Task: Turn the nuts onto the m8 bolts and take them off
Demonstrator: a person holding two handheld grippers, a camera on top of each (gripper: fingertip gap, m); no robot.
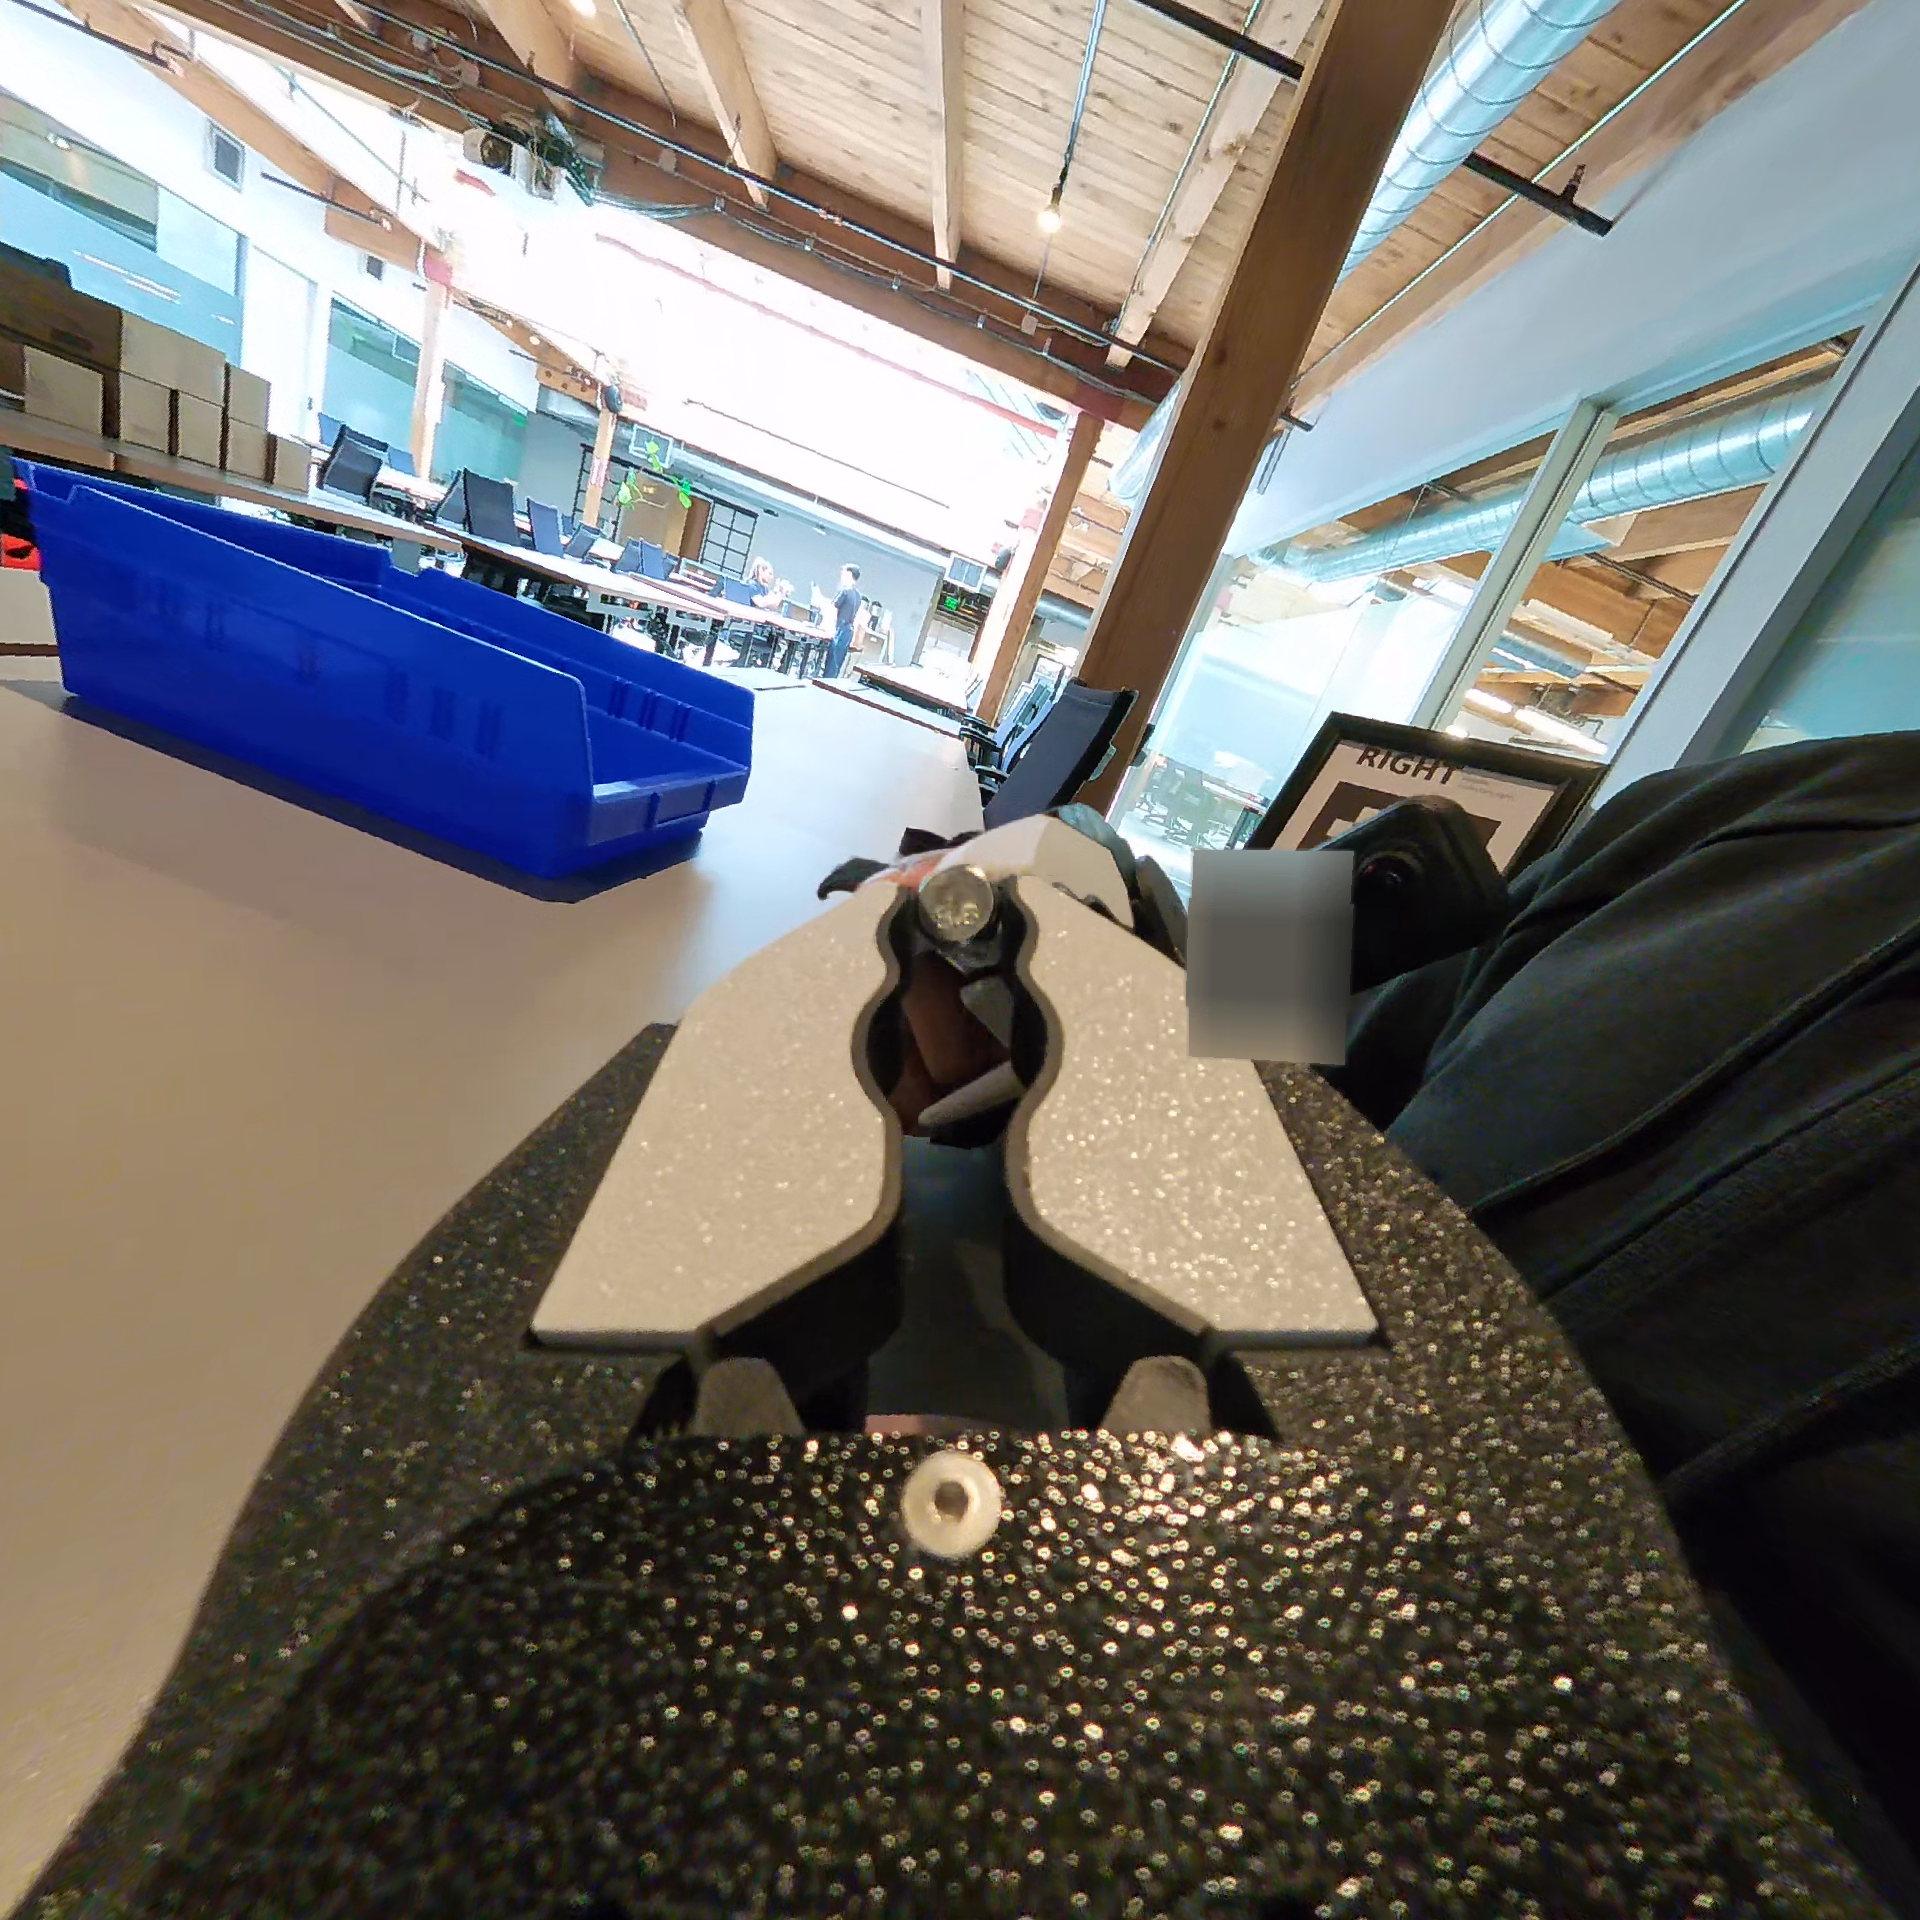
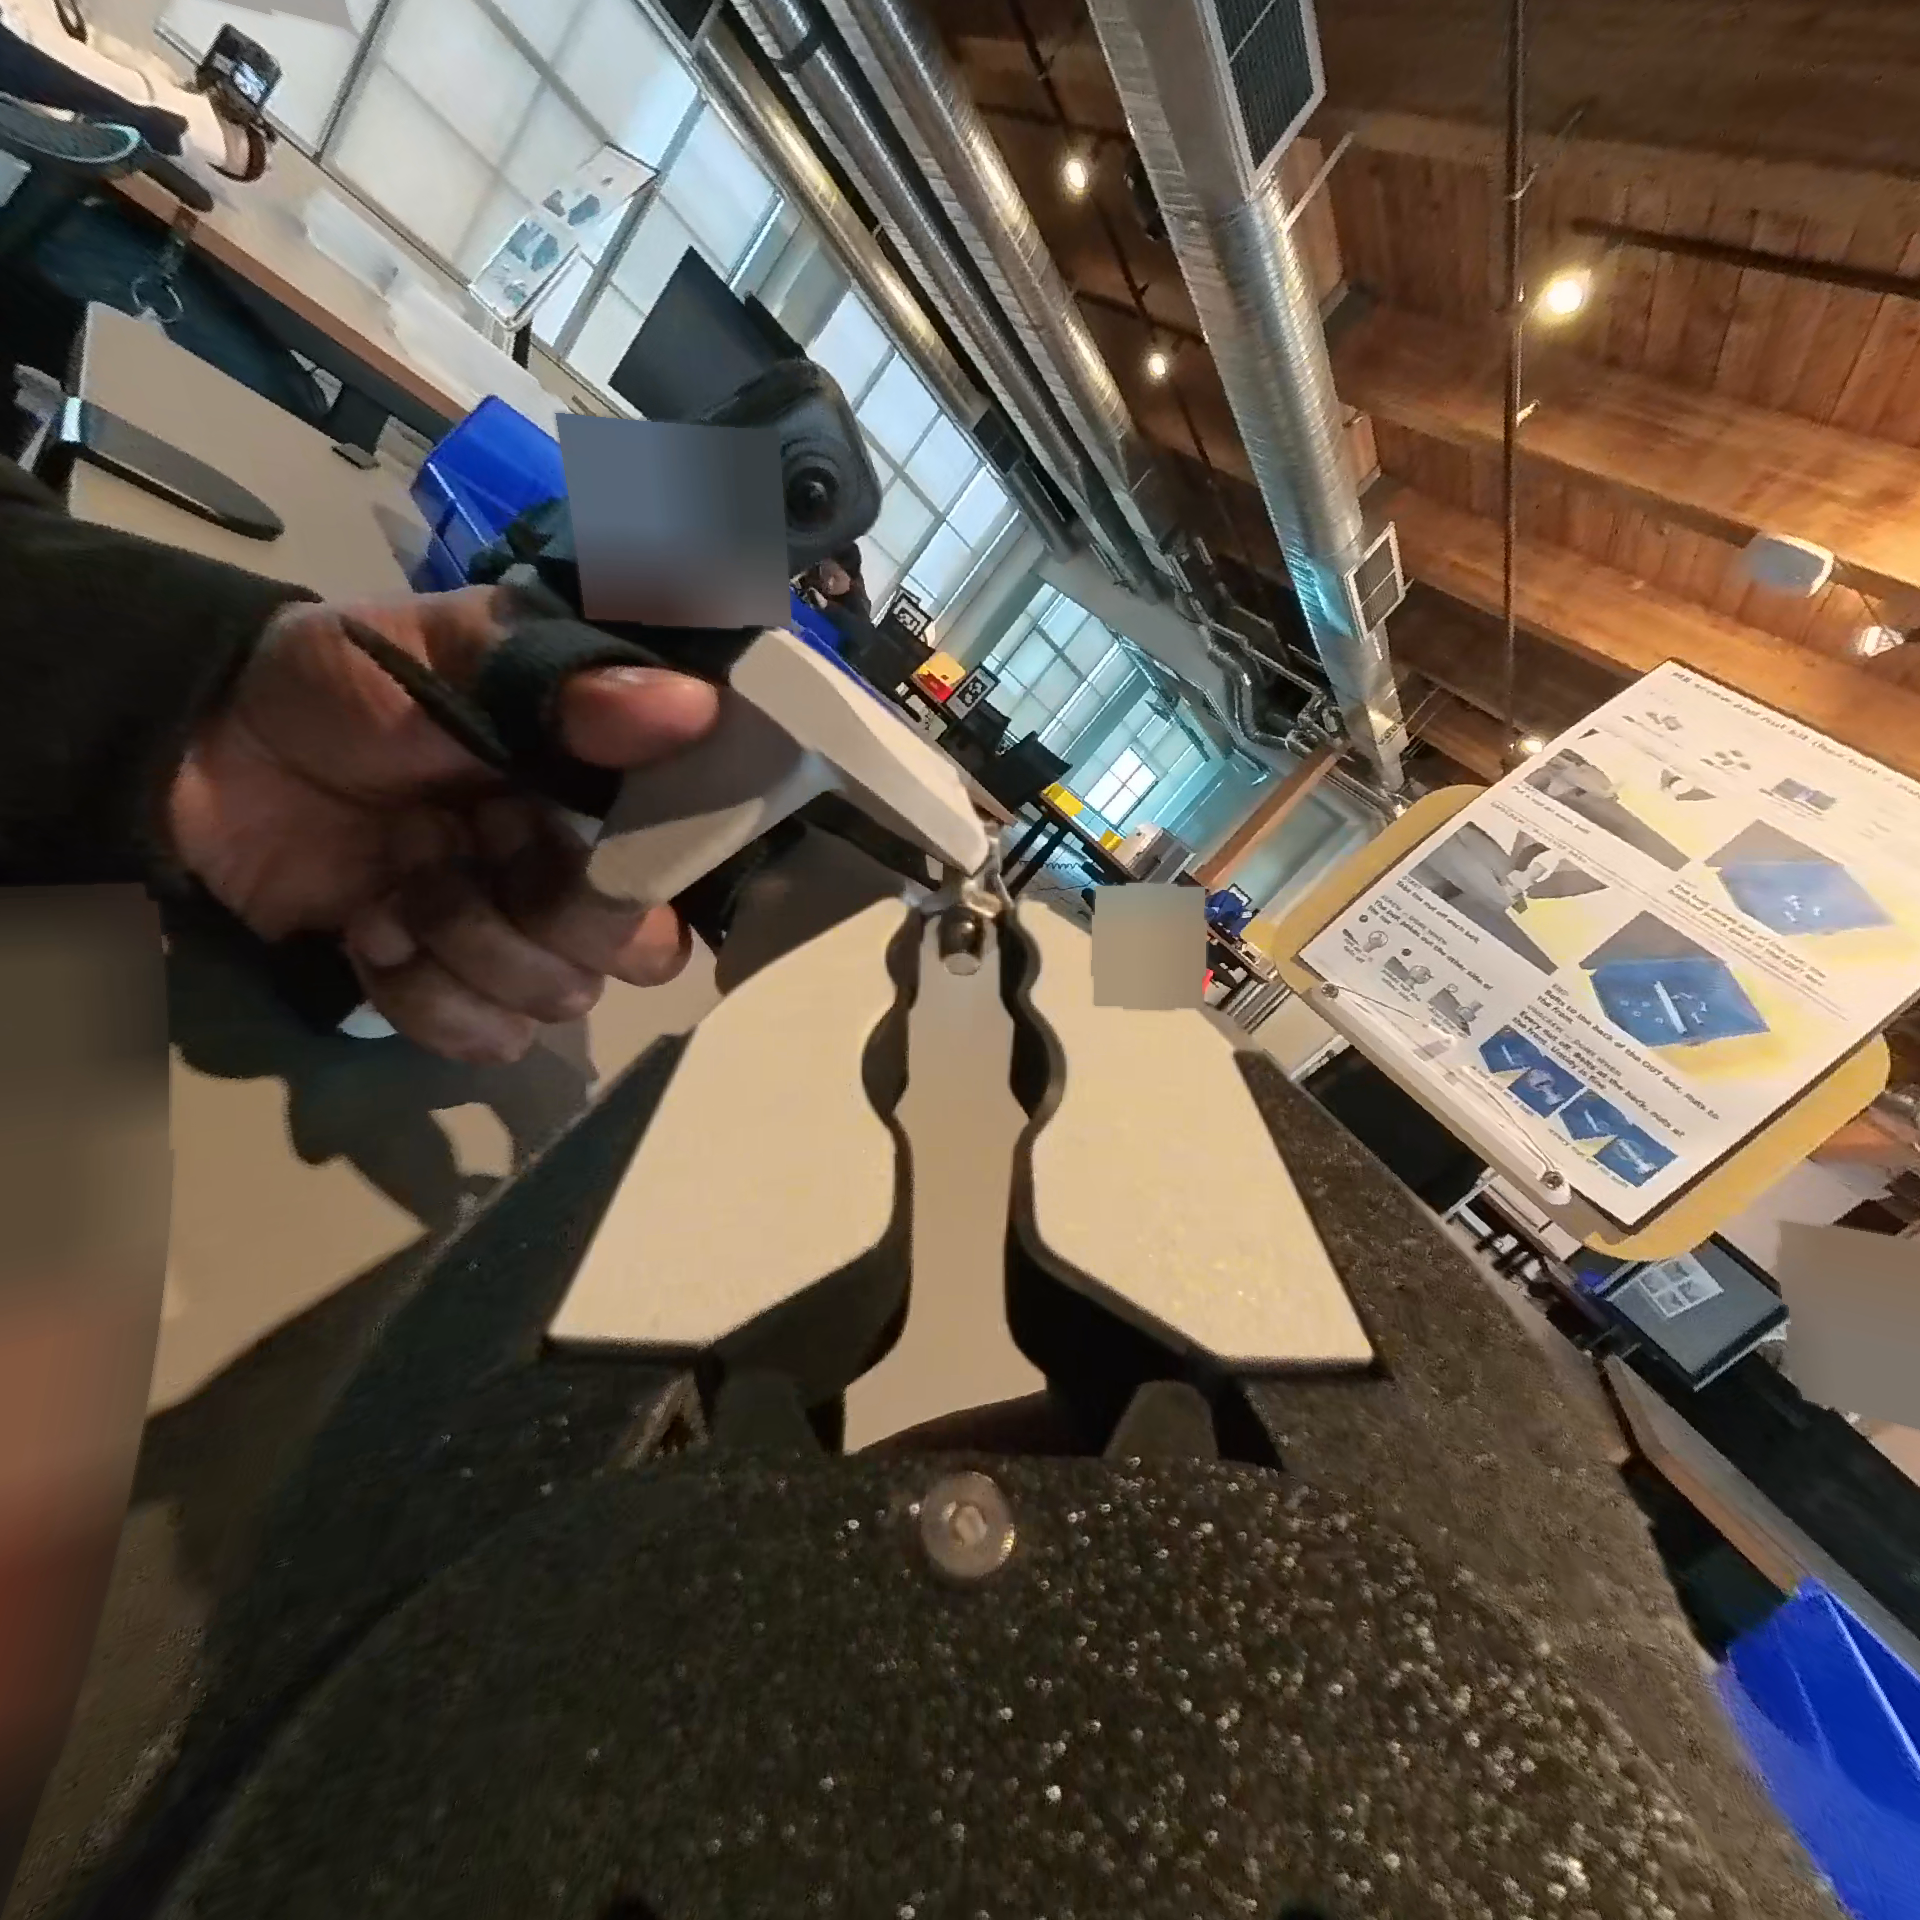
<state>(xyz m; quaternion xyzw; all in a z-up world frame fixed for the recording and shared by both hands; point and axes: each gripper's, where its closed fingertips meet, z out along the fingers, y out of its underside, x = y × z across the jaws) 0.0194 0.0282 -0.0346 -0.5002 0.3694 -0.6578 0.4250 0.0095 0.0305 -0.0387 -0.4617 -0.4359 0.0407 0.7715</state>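
Blue plastic bin (image 1: 395,675) on the pale desk (image 1: 208,987), cardboard boxes (image 1: 135,400) stacked far behind. Illustrated instruction sheet (image 2: 1621,935) on a tilted board beside the desk. Silver ducts (image 2: 1278,343) under wooden ceiling beams.

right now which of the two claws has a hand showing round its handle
The left claw, pinching the bolt: the right wrist view shows a hand wrapped round its handle. The right claw shows only its own fingers, no hand.
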